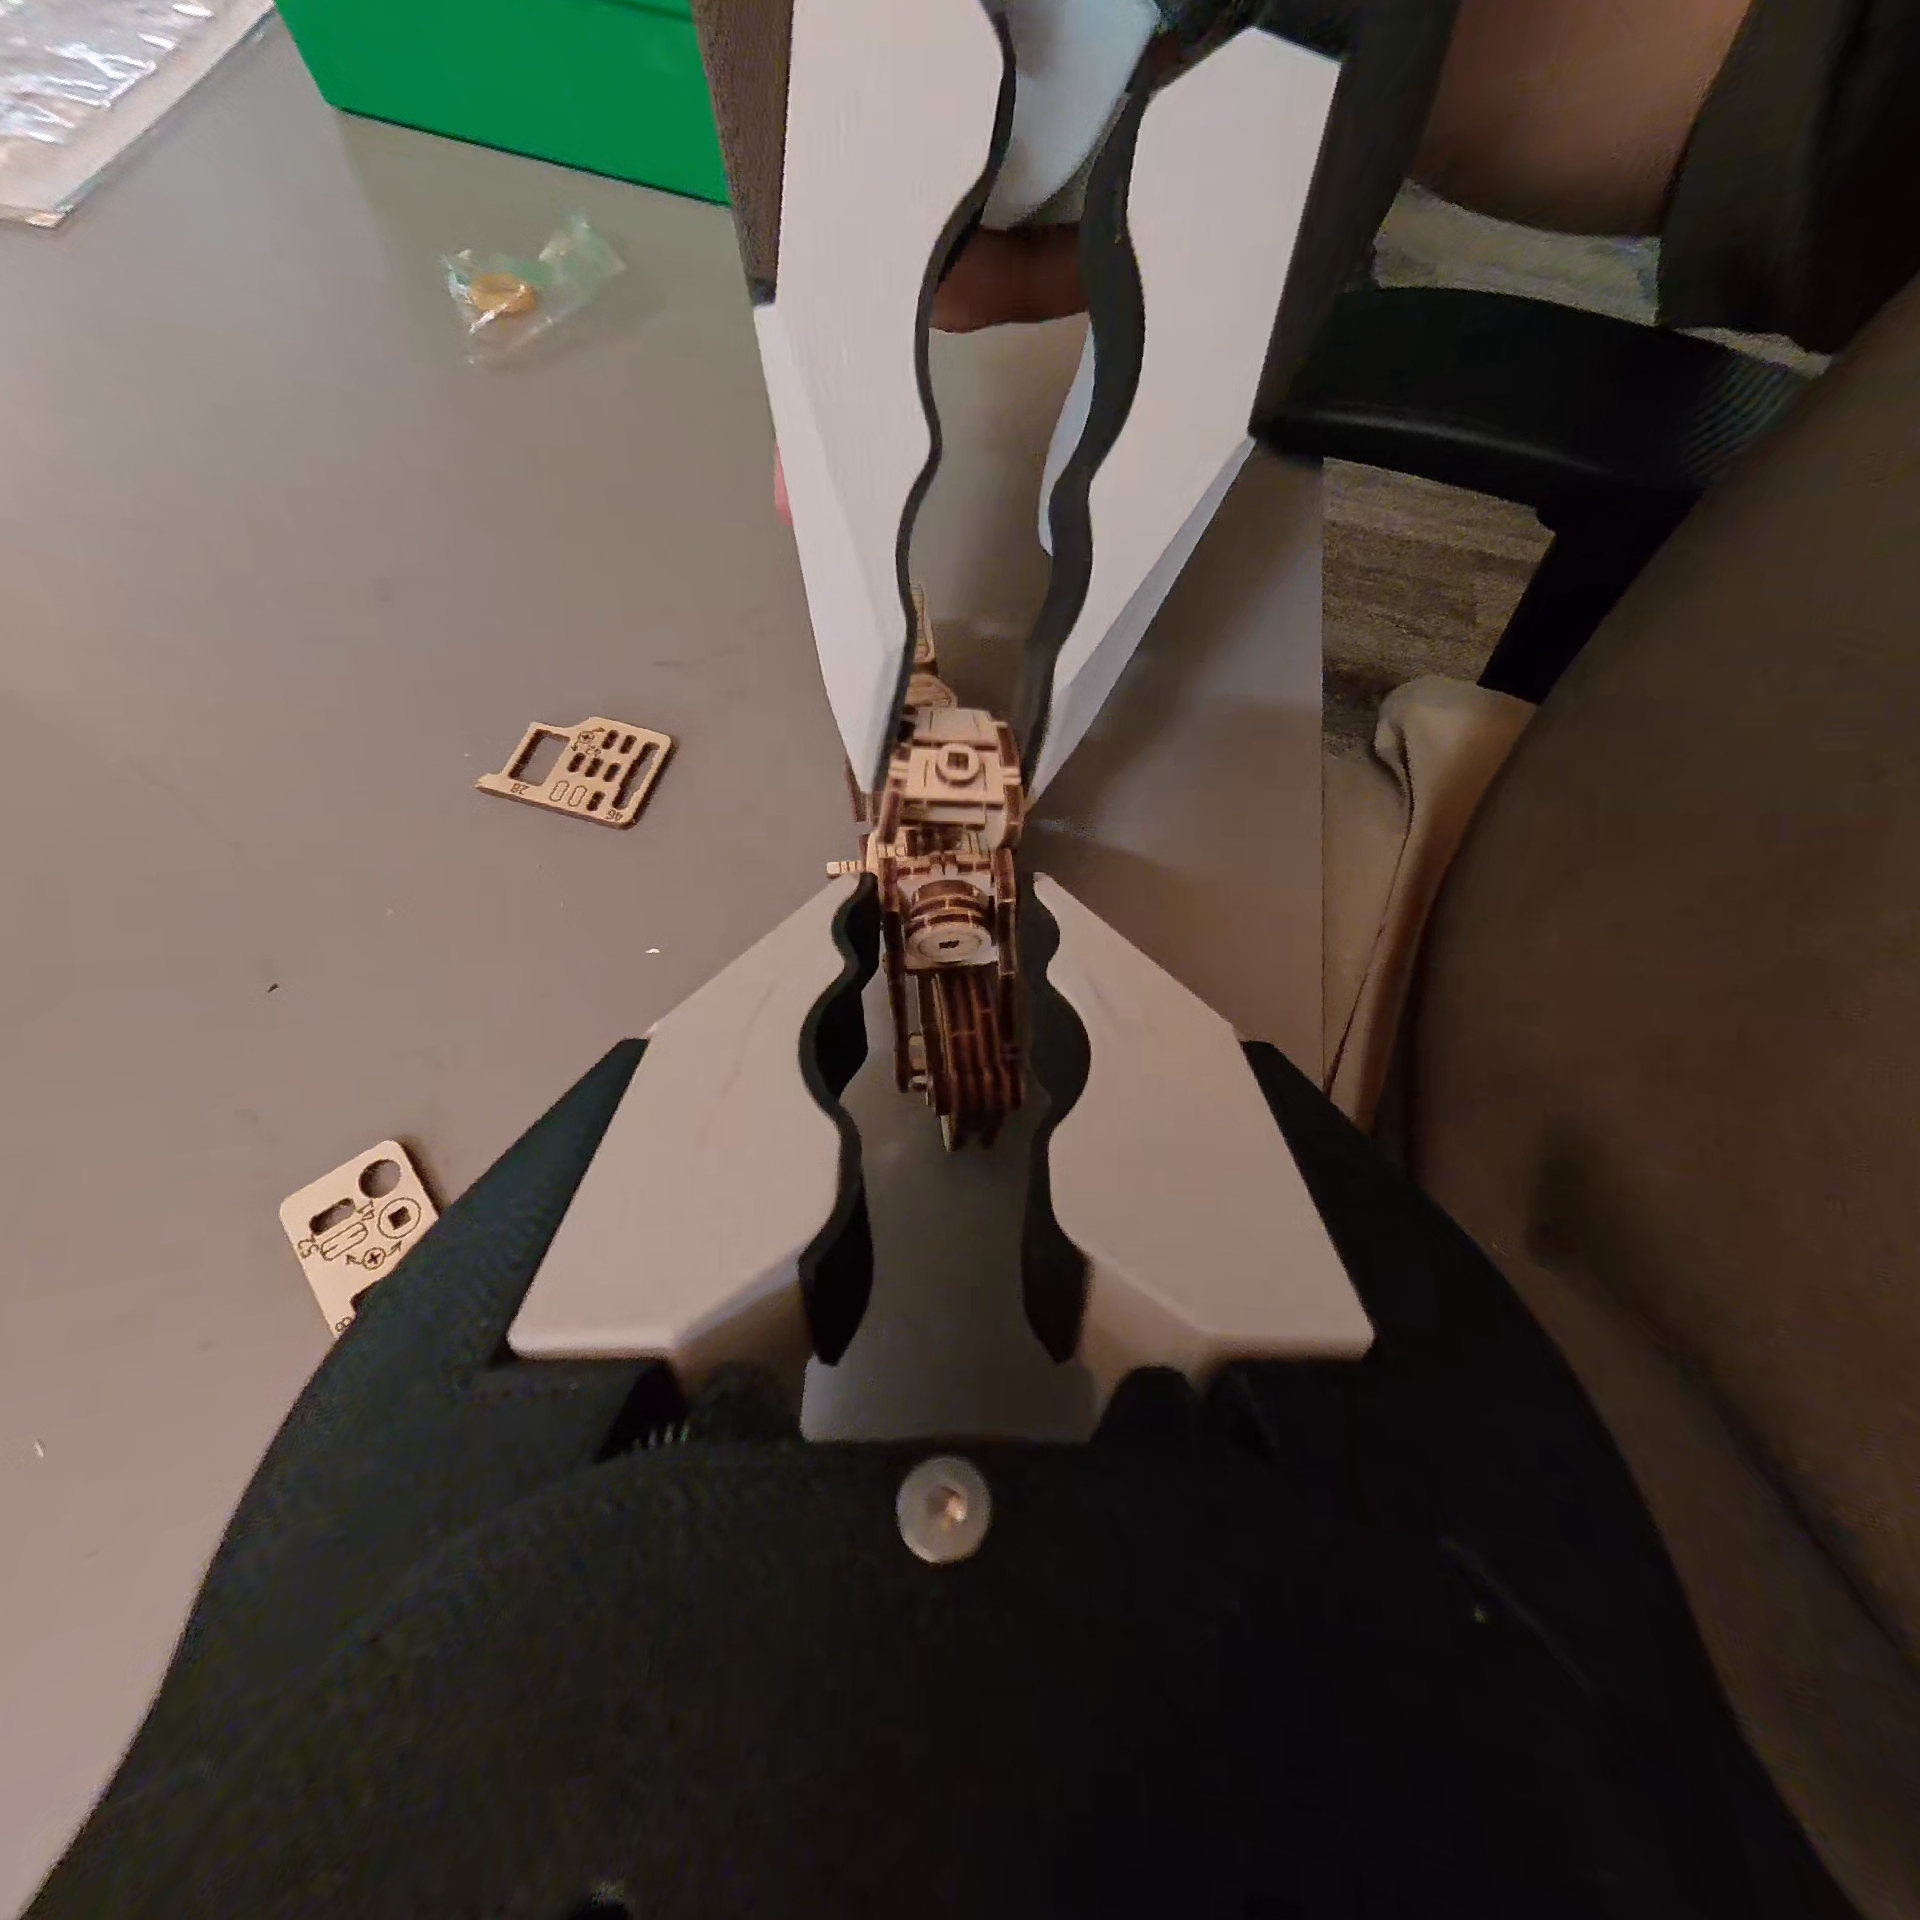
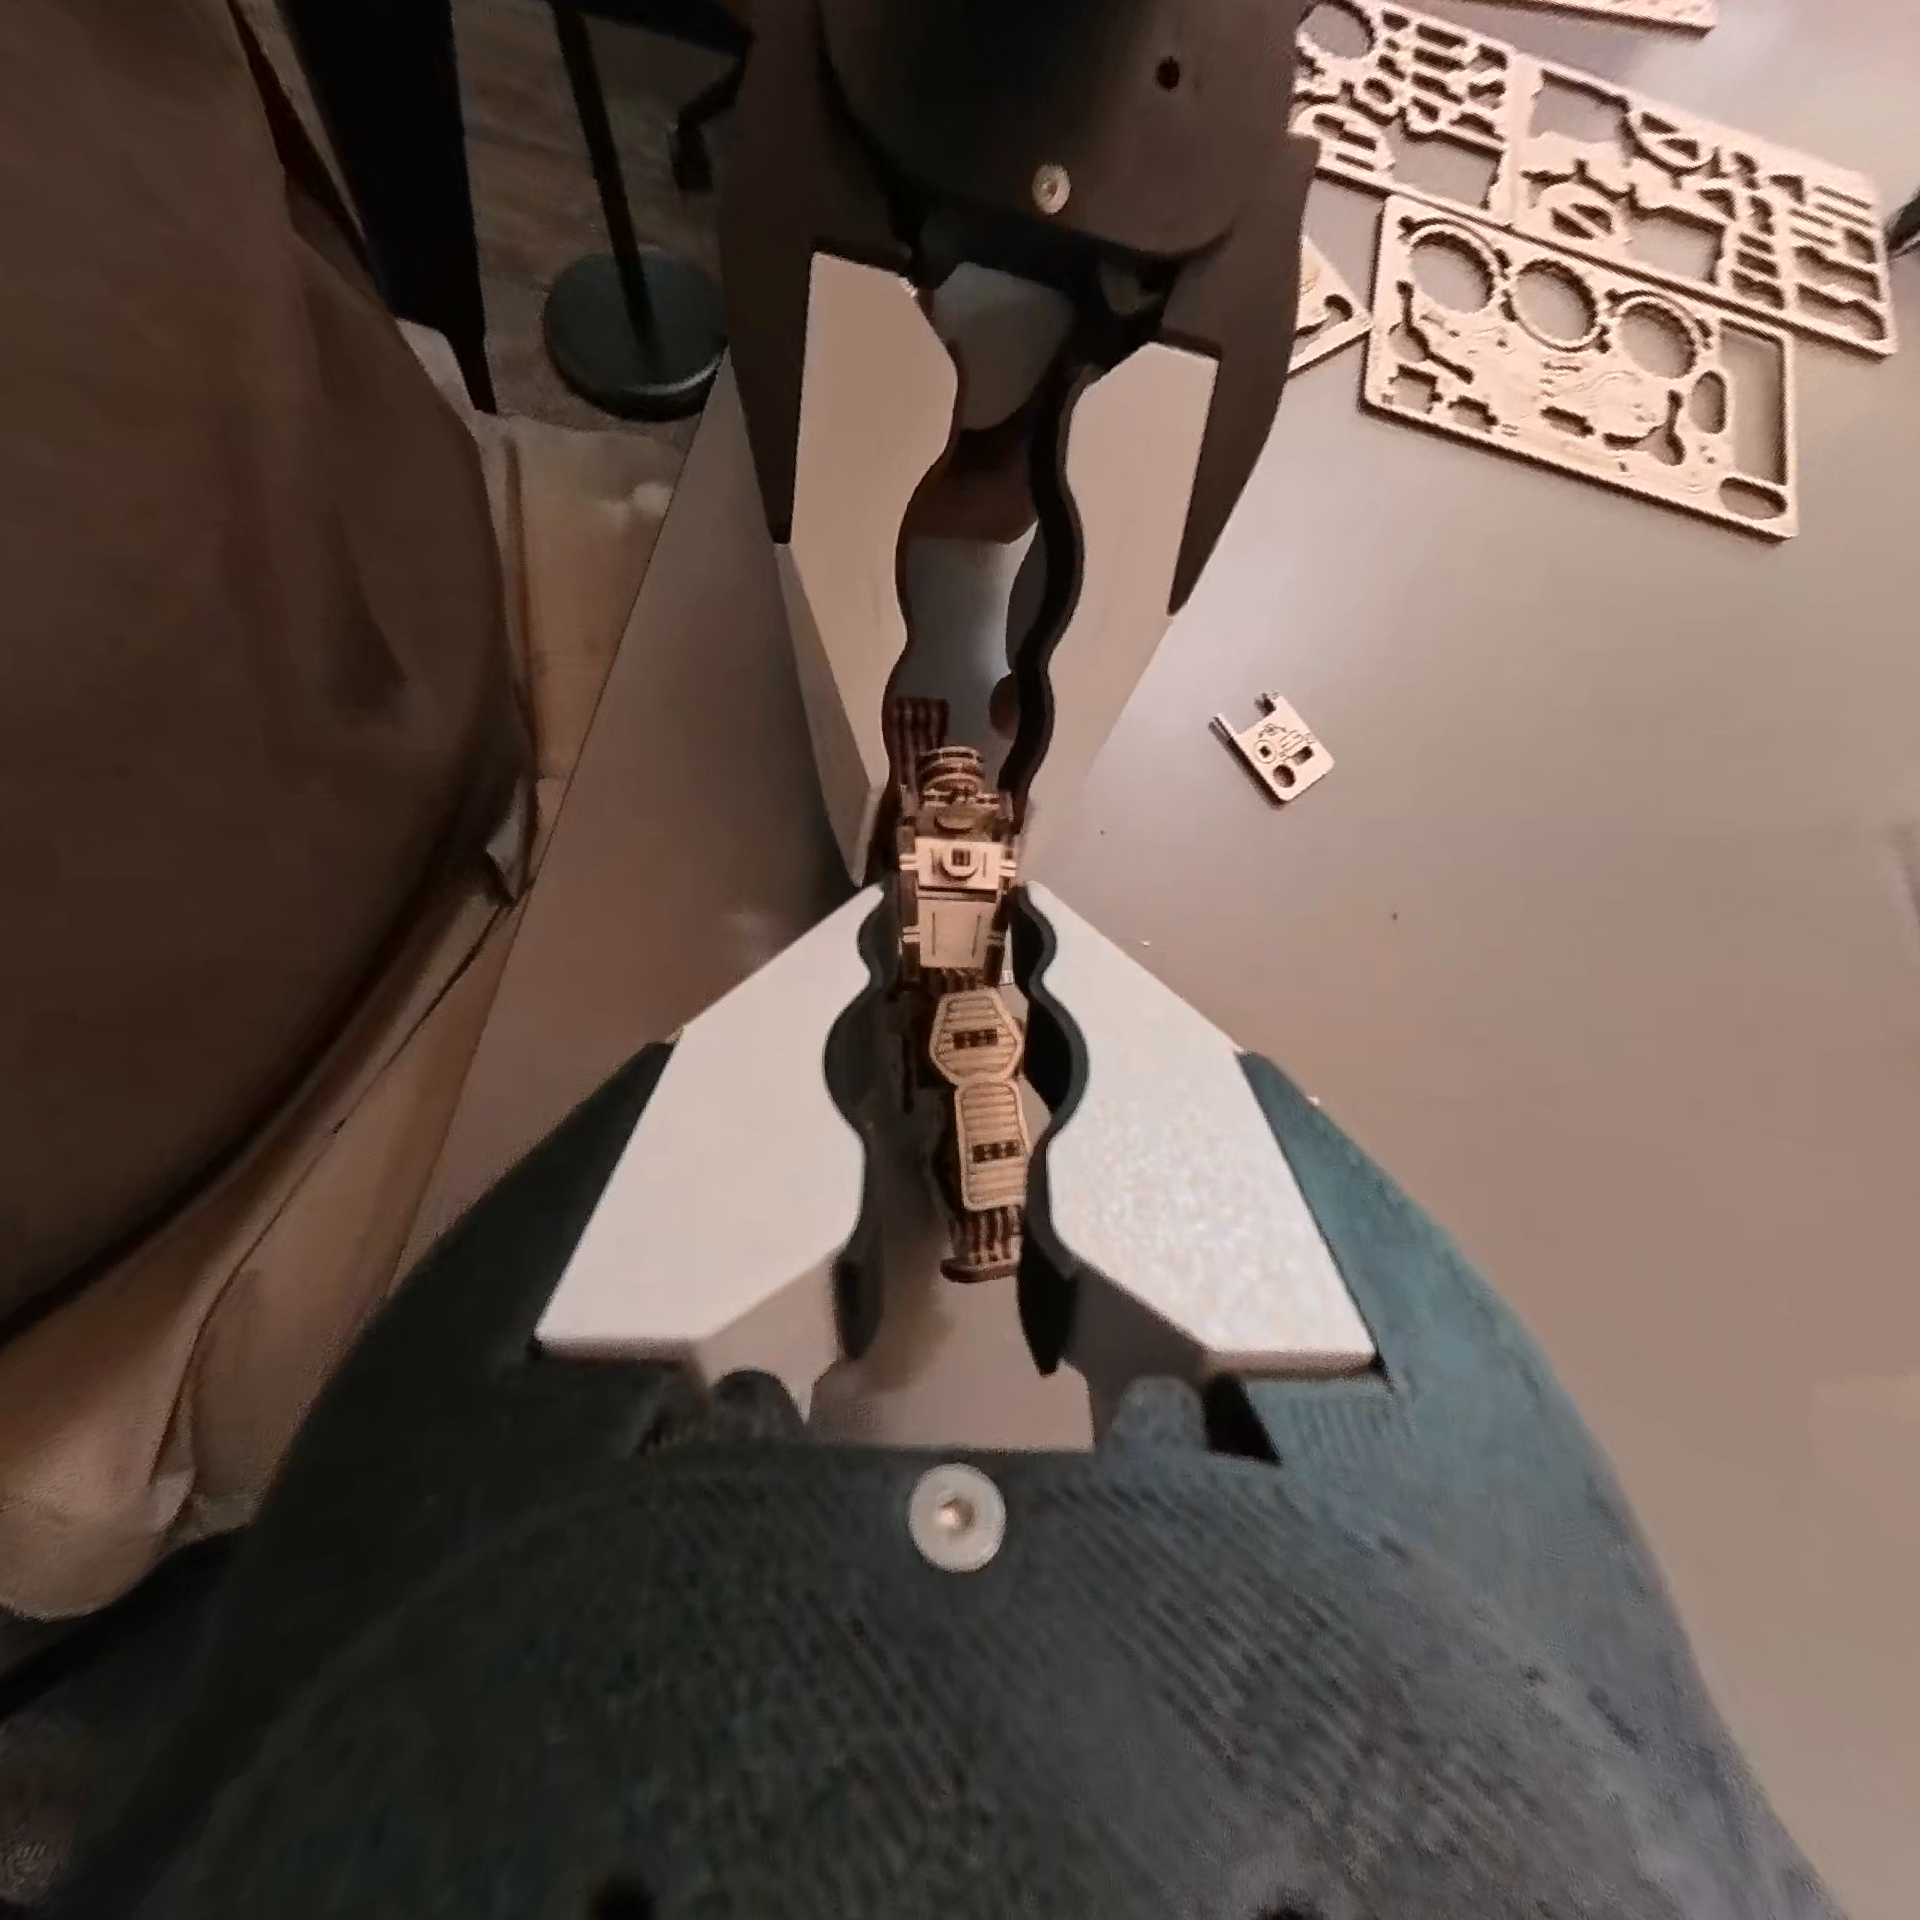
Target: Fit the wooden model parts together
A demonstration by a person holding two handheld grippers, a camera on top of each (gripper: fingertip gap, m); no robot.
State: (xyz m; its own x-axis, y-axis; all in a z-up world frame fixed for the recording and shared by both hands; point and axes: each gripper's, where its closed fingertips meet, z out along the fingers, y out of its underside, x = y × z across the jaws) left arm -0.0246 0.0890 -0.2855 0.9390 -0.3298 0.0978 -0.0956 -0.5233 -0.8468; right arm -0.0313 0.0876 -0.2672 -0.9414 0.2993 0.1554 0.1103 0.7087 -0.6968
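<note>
A small wooden model point(image 1: 951, 914), built of layered laser-cut parts, is held above the grey table point(image 1: 312, 623) between both grippers, which face each other tip to tip. My left gripper point(image 1: 948, 883) is shut on the model's near end. The right gripper point(image 1: 956, 769) comes in from the top of the left wrist view and grips the far end. In the right wrist view, my right gripper point(image 2: 951, 896) is shut on the model point(image 2: 956, 925), whose ribbed tail point(image 2: 987, 1132) lies between its fingers. The left gripper point(image 2: 954, 821) holds the other end.
Two small flat wooden pieces point(image 1: 577, 774) point(image 1: 353, 1226), a clear bag with a gold part point(image 1: 514, 286) and a green box point(image 1: 520, 83) lie at the left. Punched-out wooden sheets point(image 2: 1579, 343) and a small piece point(image 2: 1273, 758) lie at the right. The table edge, a person's lap point(image 1: 1662, 1039) and a black chair arm point(image 1: 1507, 416) are close by. The tips of both grippers are at nearly the same place.
</note>
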